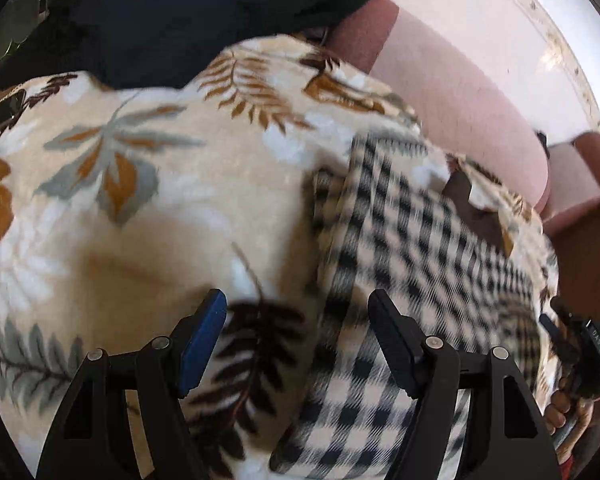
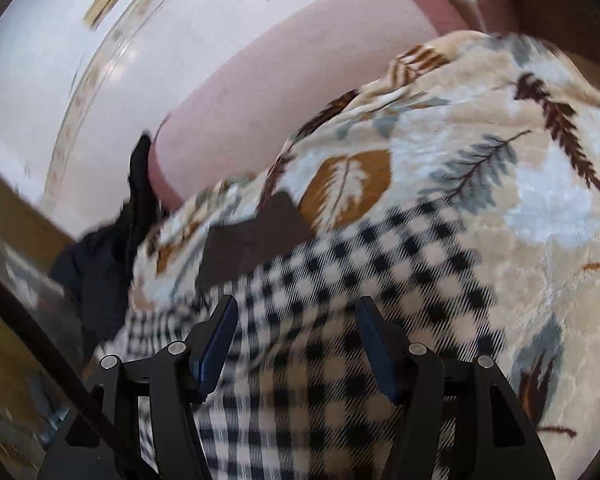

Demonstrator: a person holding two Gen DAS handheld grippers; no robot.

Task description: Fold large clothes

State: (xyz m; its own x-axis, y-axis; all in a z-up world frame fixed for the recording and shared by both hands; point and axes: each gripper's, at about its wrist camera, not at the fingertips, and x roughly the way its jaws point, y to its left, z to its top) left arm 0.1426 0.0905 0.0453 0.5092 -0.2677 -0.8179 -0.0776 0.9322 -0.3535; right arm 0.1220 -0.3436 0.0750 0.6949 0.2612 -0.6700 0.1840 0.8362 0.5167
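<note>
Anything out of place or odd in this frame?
Little stands out. The checked cloth lies rumpled on the leaf-print blanket, not yet folded. A dark garment is heaped at the blanket's far edge. Both grippers are open.

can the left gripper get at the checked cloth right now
Probably yes. The left gripper is open, with the checked cloth lying uncovered on the leaf-print blanket just ahead of its right finger; nothing sits between them.

Black-and-cream checked garment (image 1: 412,248) lying rumpled atop leaf-print blanket (image 1: 148,184), long strip running toward camera
</note>
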